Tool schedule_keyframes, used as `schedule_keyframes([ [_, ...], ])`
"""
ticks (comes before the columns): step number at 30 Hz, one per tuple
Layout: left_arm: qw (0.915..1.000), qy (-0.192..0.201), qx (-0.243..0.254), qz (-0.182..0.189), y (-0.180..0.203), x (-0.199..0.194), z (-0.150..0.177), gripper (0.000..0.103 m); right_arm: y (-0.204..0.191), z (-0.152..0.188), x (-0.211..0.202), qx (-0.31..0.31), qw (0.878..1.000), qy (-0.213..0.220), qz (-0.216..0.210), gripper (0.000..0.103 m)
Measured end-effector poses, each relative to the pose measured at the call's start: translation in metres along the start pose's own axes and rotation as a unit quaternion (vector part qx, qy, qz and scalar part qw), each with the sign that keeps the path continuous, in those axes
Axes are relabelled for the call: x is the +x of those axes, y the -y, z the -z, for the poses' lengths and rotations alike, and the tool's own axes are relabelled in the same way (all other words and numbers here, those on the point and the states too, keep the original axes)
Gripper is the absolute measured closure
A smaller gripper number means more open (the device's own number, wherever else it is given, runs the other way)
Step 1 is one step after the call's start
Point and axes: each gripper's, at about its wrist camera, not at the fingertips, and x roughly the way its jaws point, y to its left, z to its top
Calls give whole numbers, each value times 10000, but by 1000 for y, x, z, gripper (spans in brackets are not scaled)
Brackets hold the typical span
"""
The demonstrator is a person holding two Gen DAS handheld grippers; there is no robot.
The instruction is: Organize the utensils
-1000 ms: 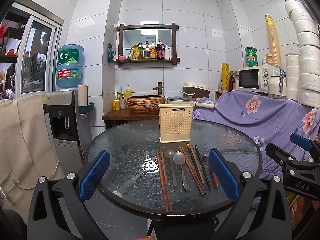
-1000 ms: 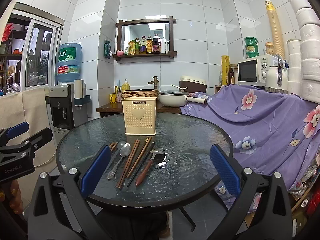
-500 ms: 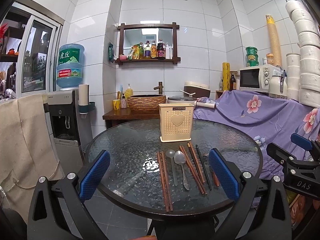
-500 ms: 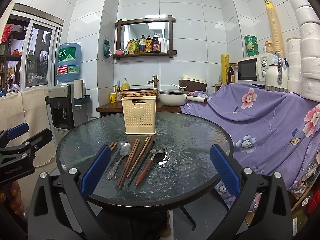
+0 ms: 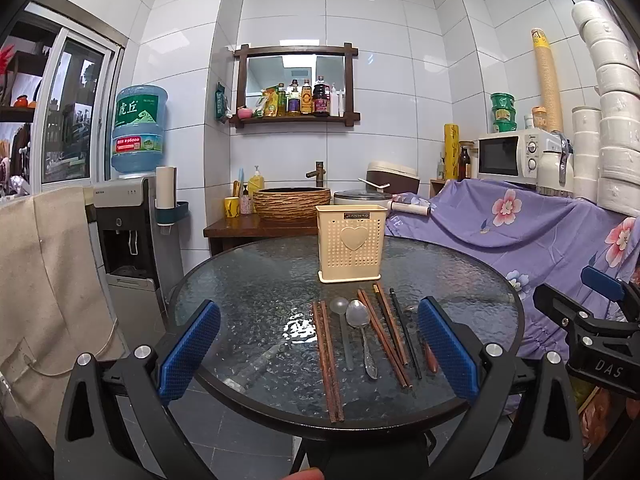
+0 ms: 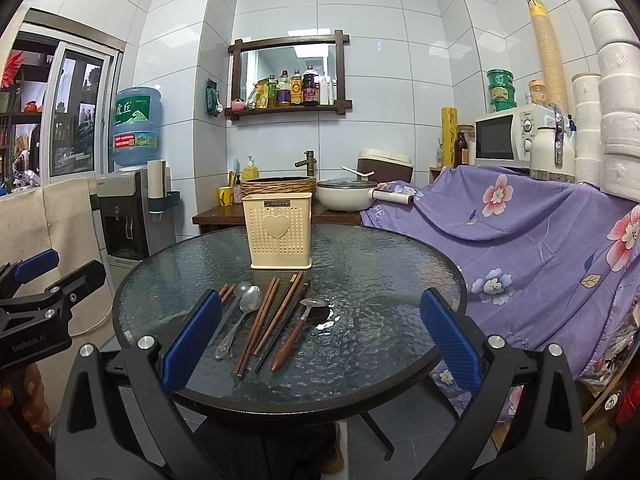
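1. Nothing on the tabletop [image 5: 240,280] has shifted over the last second; only my left-wrist view has drifted a touch, so the cream utensil holder [image 5: 351,249] sits slightly further right in it.
2. My left gripper [image 5: 320,354] hangs short of the table's near edge, fingers [image 5: 188,354] spread wide and empty.
3. My right gripper [image 6: 320,344] does the same, fingers [image 6: 450,340] wide apart, holding nothing.
4. Every utensil lies flat in front of the holder: dark chopsticks [image 5: 327,360], metal spoon [image 5: 360,332], wooden-handled spoon [image 6: 294,334].
5. I judge sorting has not begun; the first pick is ahead.
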Motion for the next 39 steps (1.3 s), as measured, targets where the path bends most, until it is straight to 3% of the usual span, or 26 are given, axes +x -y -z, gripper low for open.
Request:
schedule_keyframes([
  [39, 10000, -41, 15, 16, 3, 2, 0, 6, 1, 0, -1, -8, 10000, -23, -3, 5],
])
